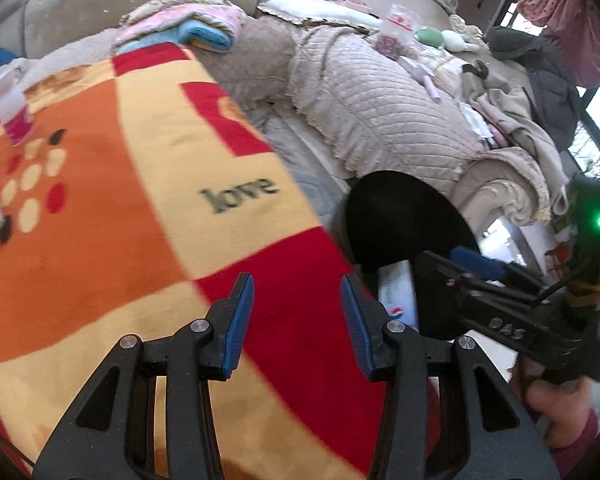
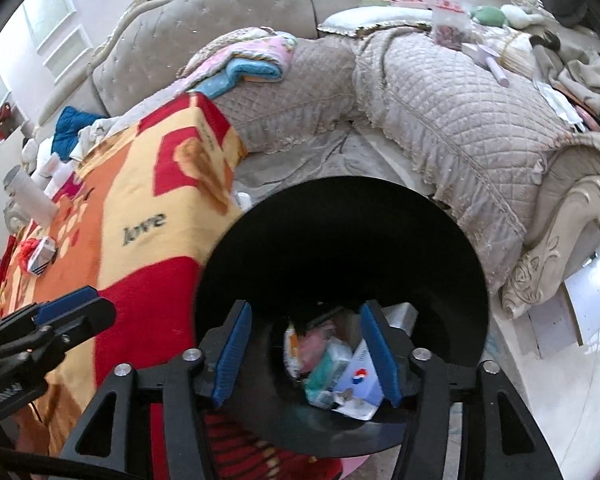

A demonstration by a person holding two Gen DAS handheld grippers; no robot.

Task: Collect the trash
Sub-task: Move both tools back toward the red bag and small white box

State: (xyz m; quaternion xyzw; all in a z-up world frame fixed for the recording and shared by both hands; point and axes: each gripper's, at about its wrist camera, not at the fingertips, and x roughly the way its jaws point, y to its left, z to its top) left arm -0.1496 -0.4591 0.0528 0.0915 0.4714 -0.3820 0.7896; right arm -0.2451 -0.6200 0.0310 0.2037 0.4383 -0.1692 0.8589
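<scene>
Black bin (image 2: pixel 340 240) holds wrappers and a Pepsi-logo carton (image 2: pixel 358 380); blanket (image 1: pixel 140 200) reads "love"; both grippers (image 1: pixel 297 322) (image 2: pixel 306 354) gape empty.

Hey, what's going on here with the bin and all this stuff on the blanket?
A person is clearing up trash with two handheld grippers. The right gripper hangs open over the black bin, which already holds cartons and wrappers. The left gripper is open and empty above the orange and red blanket. A small box and a pink cup lie on the blanket, not yet collected.
</scene>
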